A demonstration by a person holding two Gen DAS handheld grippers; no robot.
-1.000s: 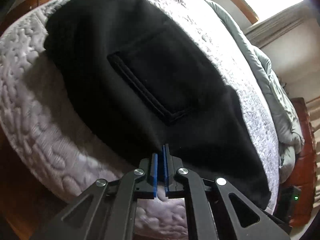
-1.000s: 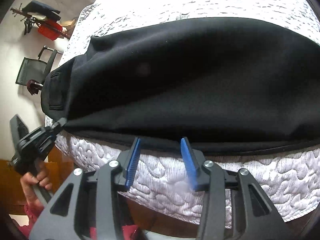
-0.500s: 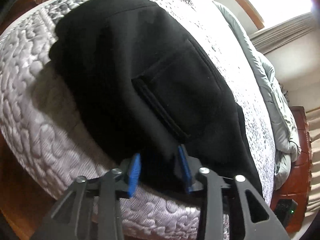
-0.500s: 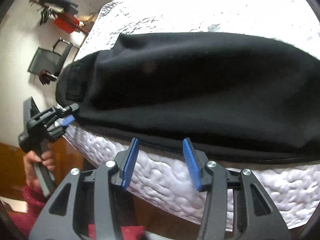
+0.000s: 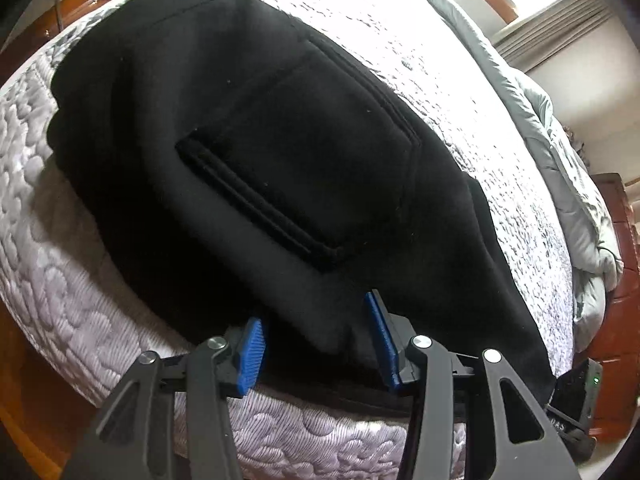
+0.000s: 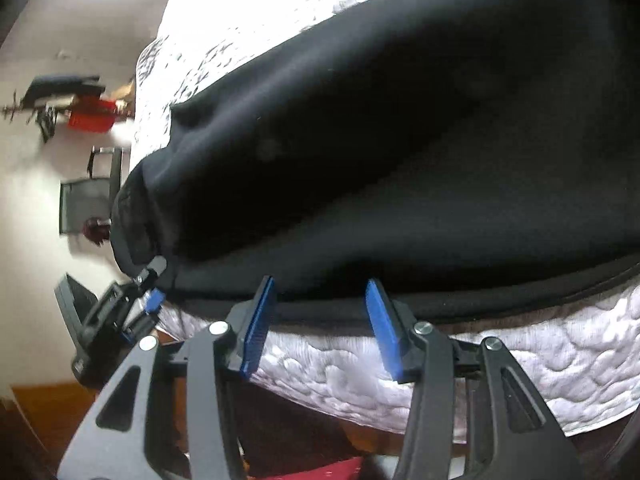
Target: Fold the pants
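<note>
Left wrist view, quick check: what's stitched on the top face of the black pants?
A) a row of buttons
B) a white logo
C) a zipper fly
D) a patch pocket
D: a rectangular patch pocket with a doubled seam sits on the upper layer of the black pants spread on the quilted mattress; no logo, buttons or zipper show.

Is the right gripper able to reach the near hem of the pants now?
Probably yes: the right gripper is open right at the pants edge on the mattress, and nothing blocks it.

Black left tool (image 5: 318,344), ribbed blue pads (image 5: 252,356), silver screws, black right tool (image 6: 320,320)
</note>
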